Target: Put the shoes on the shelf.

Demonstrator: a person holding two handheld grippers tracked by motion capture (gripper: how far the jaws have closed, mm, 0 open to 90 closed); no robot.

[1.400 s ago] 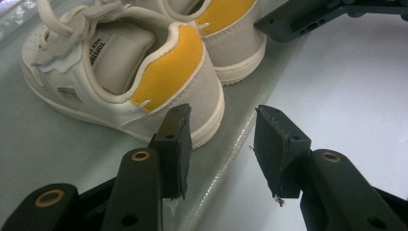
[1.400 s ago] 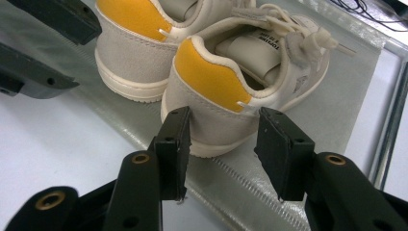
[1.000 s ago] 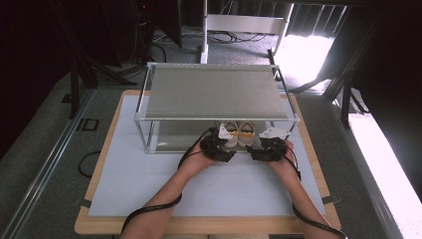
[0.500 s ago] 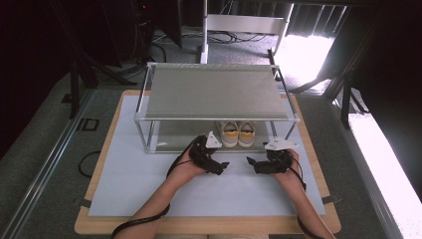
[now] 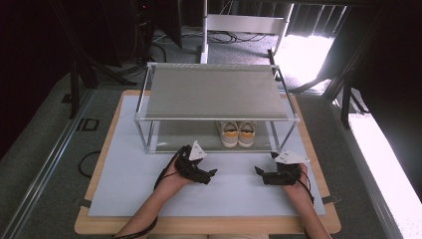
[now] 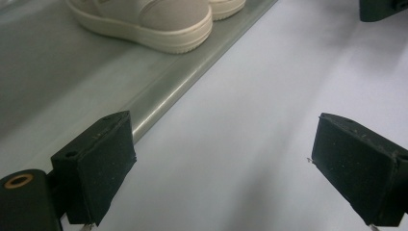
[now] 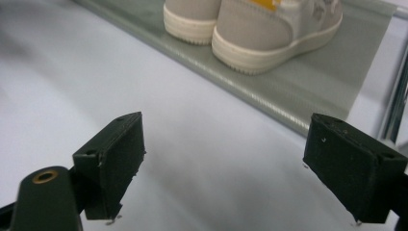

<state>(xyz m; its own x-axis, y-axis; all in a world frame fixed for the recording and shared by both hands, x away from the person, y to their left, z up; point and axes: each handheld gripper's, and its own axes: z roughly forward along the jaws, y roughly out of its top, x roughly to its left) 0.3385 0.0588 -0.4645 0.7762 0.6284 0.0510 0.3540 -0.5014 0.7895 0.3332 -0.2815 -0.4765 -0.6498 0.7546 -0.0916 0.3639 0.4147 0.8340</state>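
shoes (image 5: 238,133) ahead of both jaws, on lower shelf (image 5: 189,137) | judged light, soft uppers, stiff soles; heels are being offered as hold | left gripper (image 6: 226,168) and right gripper (image 7: 223,168): jaws are being held wide, nothing between

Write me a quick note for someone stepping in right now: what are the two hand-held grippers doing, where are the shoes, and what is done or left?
Left hand-held gripper: jaws have just opened, nothing between them, over the white mat in front of the rack.
Right hand-held gripper: jaws have likewise just opened, empty, over the mat on the right.
Shoes: a pair, side by side on the rack's lower shelf, heels toward the person, touched by neither gripper.
Done: the shoes sit on the shelf, released.
Left: probably nothing but pulling the hands away; check that the pair sits straight.
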